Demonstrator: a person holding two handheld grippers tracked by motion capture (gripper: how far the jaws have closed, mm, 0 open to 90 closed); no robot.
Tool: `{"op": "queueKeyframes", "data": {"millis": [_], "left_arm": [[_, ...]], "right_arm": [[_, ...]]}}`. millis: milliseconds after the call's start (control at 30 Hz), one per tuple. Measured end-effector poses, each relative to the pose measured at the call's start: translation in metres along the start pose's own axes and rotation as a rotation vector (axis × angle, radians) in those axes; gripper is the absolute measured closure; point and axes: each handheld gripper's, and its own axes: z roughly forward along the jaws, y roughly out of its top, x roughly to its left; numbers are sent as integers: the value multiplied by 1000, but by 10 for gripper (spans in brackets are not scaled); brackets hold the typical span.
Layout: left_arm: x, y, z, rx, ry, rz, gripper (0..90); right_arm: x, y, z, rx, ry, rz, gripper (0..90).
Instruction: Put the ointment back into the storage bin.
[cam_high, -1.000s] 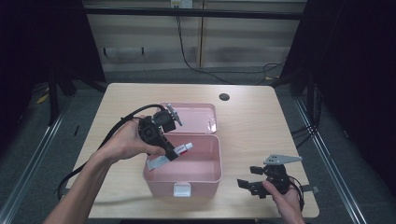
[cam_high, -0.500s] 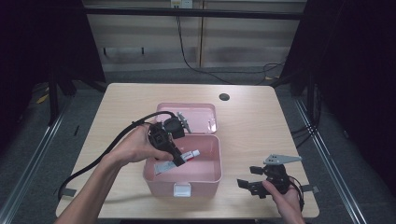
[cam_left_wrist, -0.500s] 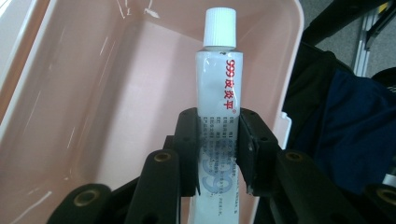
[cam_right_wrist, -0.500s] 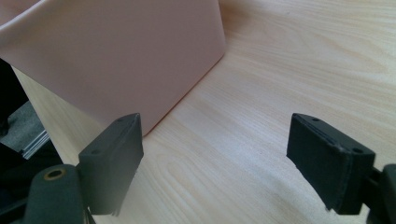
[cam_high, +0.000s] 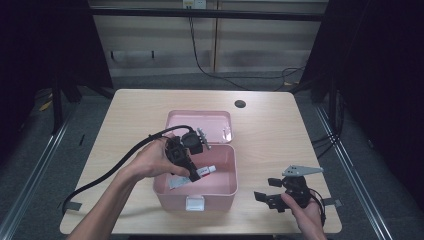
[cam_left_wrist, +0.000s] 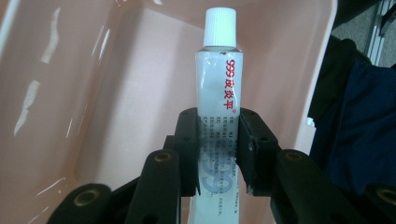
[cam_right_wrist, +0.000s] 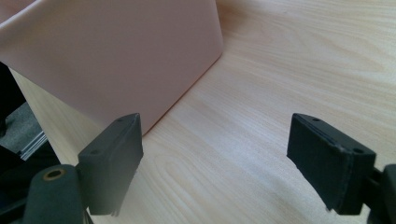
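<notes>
Left gripper (cam_left_wrist: 218, 154): clenched on the ointment tube (cam_left_wrist: 218, 88), 2 jaws pinching its flat lower body, white cap pointing away.
Tube position: held over the open pink box (cam_high: 225, 187), above its floor, not yet laid down.
Handling: probably light and soft; the thin body would dent under a hard squeeze, so the mid-body grip looked sensible.
Right gripper (cam_right_wrist: 215, 158): released, jaws wide, resting low on the wooden table (cam_right_wrist: 289, 70) just beside the box's outer wall.
</notes>
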Motion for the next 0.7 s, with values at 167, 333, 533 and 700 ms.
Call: {"op": "queueKeyframes", "data": {"millis": [167,333,533,700], "left_arm": [[-1,0,6,-3,-4,4,710],[-3,1,12,16,0,13,710],[-2,2,20,30,-15,24,710],[0,2,26,41,-30,16,710]], "right_arm": [[0,0,0,0,-1,-1,178],[0,0,0,4,-2,3,178],[0,0,0,4,-1,0,178],[0,0,0,3,1,-1,178]]}}
